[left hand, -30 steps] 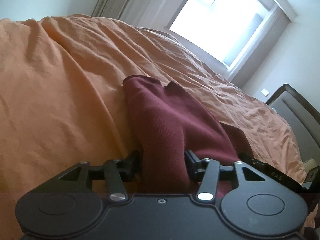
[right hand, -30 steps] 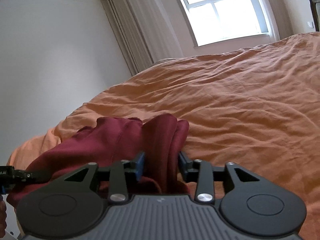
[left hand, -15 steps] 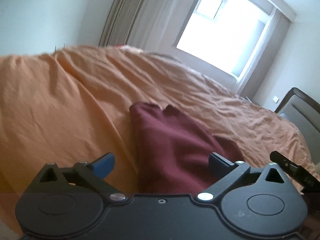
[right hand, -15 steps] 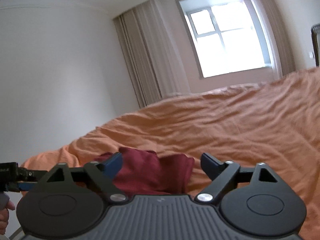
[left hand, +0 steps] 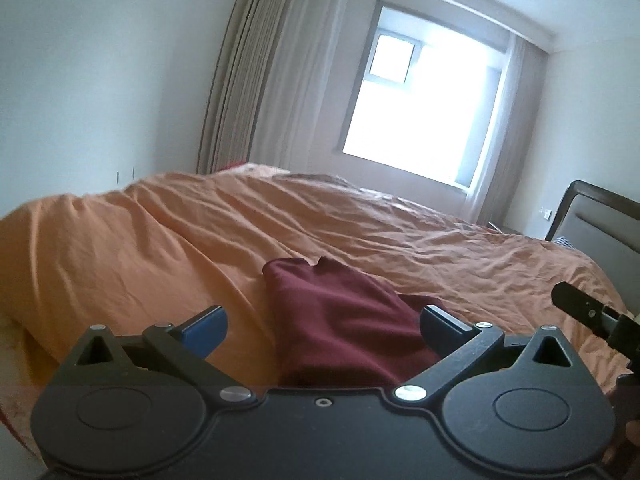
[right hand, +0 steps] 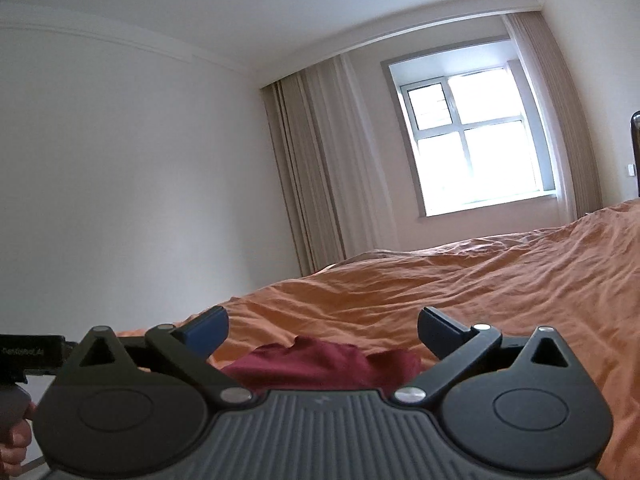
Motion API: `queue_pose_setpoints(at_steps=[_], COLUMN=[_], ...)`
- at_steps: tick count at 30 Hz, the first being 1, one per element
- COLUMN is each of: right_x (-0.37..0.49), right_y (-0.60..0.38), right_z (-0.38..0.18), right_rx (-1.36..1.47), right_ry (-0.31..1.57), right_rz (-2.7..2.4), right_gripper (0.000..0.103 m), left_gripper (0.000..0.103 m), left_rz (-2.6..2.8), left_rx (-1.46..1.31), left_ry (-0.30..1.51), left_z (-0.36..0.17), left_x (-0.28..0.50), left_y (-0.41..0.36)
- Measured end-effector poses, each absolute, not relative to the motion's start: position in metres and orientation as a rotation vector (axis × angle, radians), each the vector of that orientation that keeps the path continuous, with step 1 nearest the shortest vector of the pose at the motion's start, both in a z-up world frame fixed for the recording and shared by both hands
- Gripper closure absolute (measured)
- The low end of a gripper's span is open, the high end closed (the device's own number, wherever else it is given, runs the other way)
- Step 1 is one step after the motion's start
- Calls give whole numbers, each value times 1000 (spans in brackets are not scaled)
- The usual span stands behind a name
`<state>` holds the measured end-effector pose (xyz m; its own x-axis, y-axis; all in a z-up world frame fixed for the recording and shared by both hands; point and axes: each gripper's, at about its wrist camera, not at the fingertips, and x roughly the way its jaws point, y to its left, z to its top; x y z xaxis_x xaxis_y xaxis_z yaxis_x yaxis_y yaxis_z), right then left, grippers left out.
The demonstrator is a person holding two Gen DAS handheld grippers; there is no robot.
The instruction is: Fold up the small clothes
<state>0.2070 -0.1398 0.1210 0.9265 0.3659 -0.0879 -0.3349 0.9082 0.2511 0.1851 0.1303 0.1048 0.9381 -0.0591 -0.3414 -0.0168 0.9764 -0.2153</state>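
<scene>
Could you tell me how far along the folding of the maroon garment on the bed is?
Done: the maroon garment lies in a compact bundle on the orange bedspread. In hand: nothing; the left gripper and the right gripper both have their jaws spread and empty. Left: I cannot judge from here whether the fold is neat, and no other clothes are in view.

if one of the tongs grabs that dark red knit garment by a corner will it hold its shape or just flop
Probably flop: the dark red knit garment lies soft and creased on the rumpled orange bedcover. It likely weighs little and would drape from one corner. The ribbed fabric probably grips rather than slips.
</scene>
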Motion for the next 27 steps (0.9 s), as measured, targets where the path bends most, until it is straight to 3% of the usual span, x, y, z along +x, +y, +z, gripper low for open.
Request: queue_pose_setpoints(at_steps=[14, 27], right_x=[107, 61], right_y=[-123, -104], right_z=[100, 53], right_rx=[213, 191], right_ry=[136, 163], right_rz=[332, 219], right_gripper=[0, 0], left_gripper=[1, 1], left_rz=[30, 83], left_rx=[-147, -137], left_ry=[337, 368], left_z=[80, 31], left_x=[95, 69], left_y=[122, 125])
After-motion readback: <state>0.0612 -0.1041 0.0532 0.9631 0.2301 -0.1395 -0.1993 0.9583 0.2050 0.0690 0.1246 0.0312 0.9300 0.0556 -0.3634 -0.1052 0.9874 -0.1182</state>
